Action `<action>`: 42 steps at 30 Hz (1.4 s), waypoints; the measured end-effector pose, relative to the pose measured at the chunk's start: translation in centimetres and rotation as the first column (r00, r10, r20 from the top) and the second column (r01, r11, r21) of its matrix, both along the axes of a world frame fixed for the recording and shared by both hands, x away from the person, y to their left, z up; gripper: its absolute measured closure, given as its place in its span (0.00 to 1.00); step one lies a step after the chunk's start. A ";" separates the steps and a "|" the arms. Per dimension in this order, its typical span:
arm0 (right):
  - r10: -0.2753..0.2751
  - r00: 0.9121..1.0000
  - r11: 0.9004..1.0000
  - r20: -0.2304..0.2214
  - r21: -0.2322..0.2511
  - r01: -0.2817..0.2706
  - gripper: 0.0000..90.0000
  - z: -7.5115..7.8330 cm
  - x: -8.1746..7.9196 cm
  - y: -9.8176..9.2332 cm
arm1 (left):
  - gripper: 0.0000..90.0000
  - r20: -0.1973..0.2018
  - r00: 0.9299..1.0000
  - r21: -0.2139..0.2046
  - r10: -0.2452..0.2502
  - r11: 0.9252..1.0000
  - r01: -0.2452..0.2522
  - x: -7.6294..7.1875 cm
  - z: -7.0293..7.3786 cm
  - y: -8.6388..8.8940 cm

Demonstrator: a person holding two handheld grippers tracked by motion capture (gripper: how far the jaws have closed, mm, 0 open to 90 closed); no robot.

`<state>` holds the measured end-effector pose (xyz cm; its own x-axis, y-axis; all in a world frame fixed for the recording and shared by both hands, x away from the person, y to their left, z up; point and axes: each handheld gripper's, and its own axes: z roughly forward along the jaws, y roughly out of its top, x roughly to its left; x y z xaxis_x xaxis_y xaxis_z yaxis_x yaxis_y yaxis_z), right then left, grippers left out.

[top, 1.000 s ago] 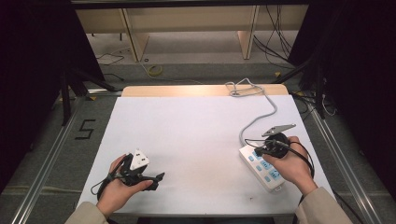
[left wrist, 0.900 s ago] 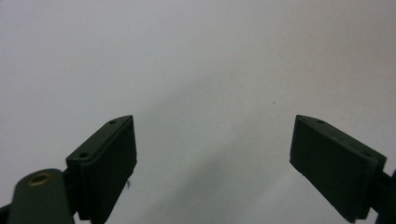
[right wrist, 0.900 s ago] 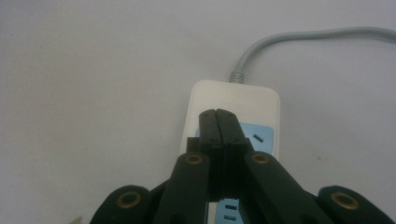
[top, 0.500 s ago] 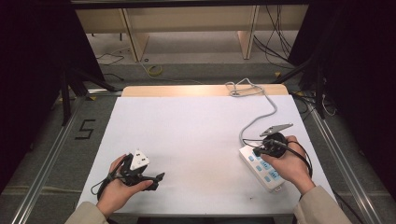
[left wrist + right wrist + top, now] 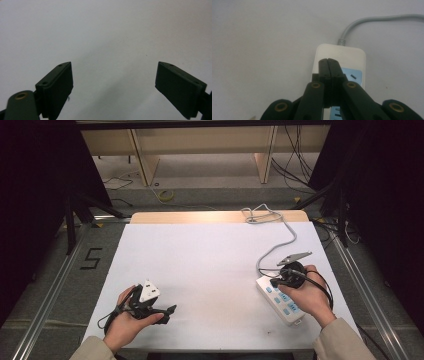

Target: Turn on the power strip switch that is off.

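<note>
Right claw point(image 5: 329, 65) seen closed, jaws pressed flat together with nothing between them, poised over the cable end of the white power strip point(image 5: 352, 56); contact with the strip's top cannot be told. Power strip point(image 5: 279, 299) lying flat near the right front of the white bench point(image 5: 210, 255), angled toward the front right corner, blue socket panels facing up, partly covered by the right hand point(image 5: 305, 295). Grey cable point(image 5: 280, 240) running from the strip's far end toward the back edge of the bench, ending in a loose coil there. Left claw point(image 5: 115, 82) spread wide, gripping nothing, bare bench surface between the jaws. Left claw point(image 5: 167, 310) held low at the left front of the bench in the left hand point(image 5: 127, 320), well apart from the strip.
</note>
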<state>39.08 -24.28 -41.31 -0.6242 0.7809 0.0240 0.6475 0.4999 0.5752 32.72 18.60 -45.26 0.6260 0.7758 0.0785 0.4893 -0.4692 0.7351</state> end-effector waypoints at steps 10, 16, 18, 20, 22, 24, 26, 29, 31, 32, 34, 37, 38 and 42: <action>0.003 1.000 1.000 -0.007 -0.008 -0.003 1.00 -0.3 0.3 0.2 | 0.16 0.001 1.000 0.002 -0.001 1.000 0.001 0.0 0.0 0.0; 0.003 1.000 1.000 -0.016 -0.010 -0.003 1.00 -0.4 0.4 0.3 | 0.16 0.000 1.000 0.000 0.000 1.000 0.000 0.0 0.0 0.0; 0.004 1.000 1.000 -0.019 -0.012 -0.005 1.00 -0.4 0.4 0.3 | 0.16 0.001 1.000 0.002 -0.001 1.000 0.001 0.0 0.0 0.0; 0.005 1.000 1.000 -0.021 -0.014 -0.005 1.00 -0.5 0.4 0.4 | 0.16 -0.001 1.000 0.000 0.000 1.000 0.000 0.0 0.0 0.0; 0.005 1.000 1.000 -0.022 -0.015 -0.005 1.00 -0.5 0.5 0.4 | 0.16 0.000 1.000 0.000 -0.002 1.000 0.002 0.0 0.0 0.0; 0.005 1.000 1.000 -0.026 -0.016 -0.005 1.00 -0.6 0.5 0.5 | 0.16 -0.001 1.000 0.000 0.000 1.000 0.000 0.0 0.0 0.0; 0.007 1.000 1.000 -0.028 -0.018 -0.007 1.00 -0.6 0.6 0.5 | 0.16 0.000 1.000 -0.004 0.002 1.000 -0.002 0.0 0.0 0.0; 0.007 1.000 1.000 -0.030 -0.021 -0.008 1.00 -0.7 0.6 0.5 | 0.16 -0.002 1.000 0.000 0.000 1.000 0.000 0.0 0.0 0.0; 0.007 0.999 1.000 -0.033 -0.022 -0.007 1.00 -0.8 0.7 0.5 | 0.16 0.000 1.000 -0.005 0.002 1.000 -0.002 0.0 0.0 0.0; 0.007 0.999 1.000 -0.034 -0.022 -0.008 1.00 -0.8 0.7 0.5 | 0.16 0.000 1.000 -0.004 0.000 1.000 0.000 0.0 0.0 0.0; 0.007 0.999 1.000 -0.038 -0.022 -0.008 1.00 -0.8 0.8 0.6 | 0.16 0.000 1.000 -0.005 0.002 1.000 -0.002 0.0 0.0 0.0; 0.008 0.999 1.000 -0.043 -0.026 -0.009 1.00 -0.9 0.8 0.6 | 0.16 -0.001 1.000 -0.001 0.000 1.000 0.000 0.0 0.0 0.0; 0.007 0.999 1.000 -0.044 -0.026 -0.009 1.00 -0.9 0.8 0.7 | 0.16 0.000 1.000 -0.004 0.002 1.000 -0.002 0.0 0.0 0.0; 0.010 0.999 0.999 -0.047 -0.030 -0.012 1.00 -1.0 0.9 0.7 | 0.16 0.001 1.000 -0.004 0.002 1.000 -0.002 0.0 0.0 0.0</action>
<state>40.00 -23.57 -42.33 -0.6314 0.7749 0.0300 0.6680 0.5238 0.5286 32.72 18.57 -45.28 0.6244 0.7774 0.0756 0.4897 -0.4650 0.7376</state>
